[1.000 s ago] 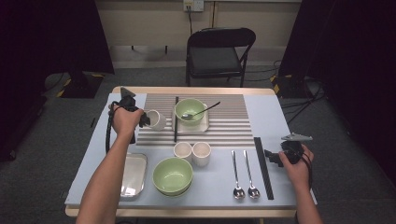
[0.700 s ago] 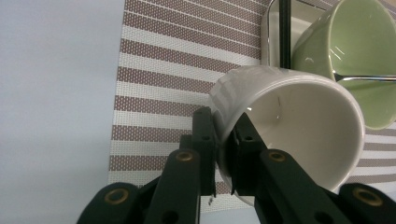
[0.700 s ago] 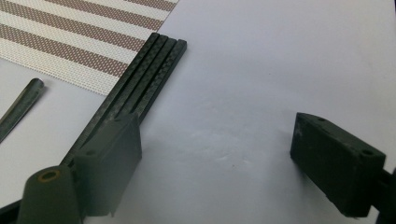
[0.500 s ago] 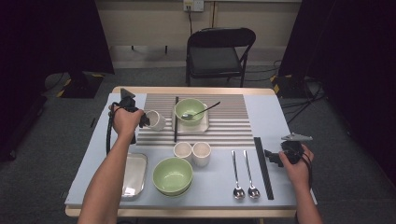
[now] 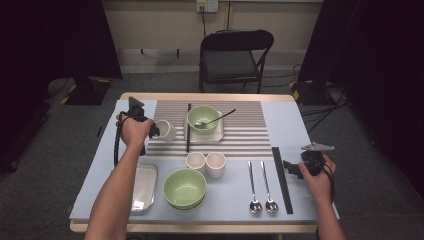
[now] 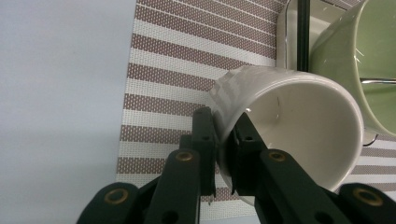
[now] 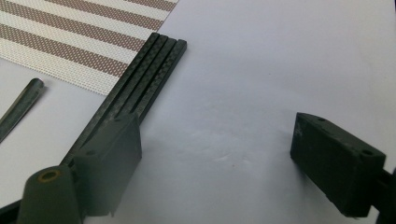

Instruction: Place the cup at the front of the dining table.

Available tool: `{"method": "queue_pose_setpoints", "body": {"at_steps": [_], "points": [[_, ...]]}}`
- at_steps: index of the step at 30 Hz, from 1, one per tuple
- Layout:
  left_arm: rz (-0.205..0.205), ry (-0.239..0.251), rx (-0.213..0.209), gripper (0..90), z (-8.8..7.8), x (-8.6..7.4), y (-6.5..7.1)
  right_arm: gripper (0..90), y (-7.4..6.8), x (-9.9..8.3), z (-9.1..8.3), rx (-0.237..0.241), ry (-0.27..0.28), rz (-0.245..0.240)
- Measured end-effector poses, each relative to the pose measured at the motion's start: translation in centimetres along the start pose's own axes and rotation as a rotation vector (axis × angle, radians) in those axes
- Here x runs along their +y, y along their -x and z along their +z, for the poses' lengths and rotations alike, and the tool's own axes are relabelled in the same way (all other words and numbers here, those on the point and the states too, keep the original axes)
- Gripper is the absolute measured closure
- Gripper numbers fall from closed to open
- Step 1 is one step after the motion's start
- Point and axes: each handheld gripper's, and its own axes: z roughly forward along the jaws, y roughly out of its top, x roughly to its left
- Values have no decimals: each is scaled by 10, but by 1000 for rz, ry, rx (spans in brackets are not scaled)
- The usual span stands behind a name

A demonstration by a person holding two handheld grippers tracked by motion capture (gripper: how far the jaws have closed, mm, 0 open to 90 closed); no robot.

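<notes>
Left fingers (image 6: pixel 222 140) are pinching the cup (image 6: pixel 285 126) wall (tilted over the mat (image 6: pixel 163 84)); right fingers (image 7: pixel 219 168) are resting spread. Next: setting it upright, I judge.

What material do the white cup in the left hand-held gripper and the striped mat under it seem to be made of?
The white cup looks like glazed ceramic: a glossy wall with bright reflections and a thick, smooth rim. The striped mat looks like woven plastic or vinyl mesh, matte, with a fine dotted weave in brown and white bands; the exact fibre is unclear.
</notes>
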Motion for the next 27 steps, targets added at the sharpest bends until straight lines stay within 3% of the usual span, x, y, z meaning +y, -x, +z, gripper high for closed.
{"method": "queue_pose_setpoints", "body": {"at_steps": [15,27], "points": [[-3,4,13,829,2,-1,0,149,0,0,0,0,0,0],[14,-29,21,827,5,0,-1,149,0,0,0,0,0,0]]}}
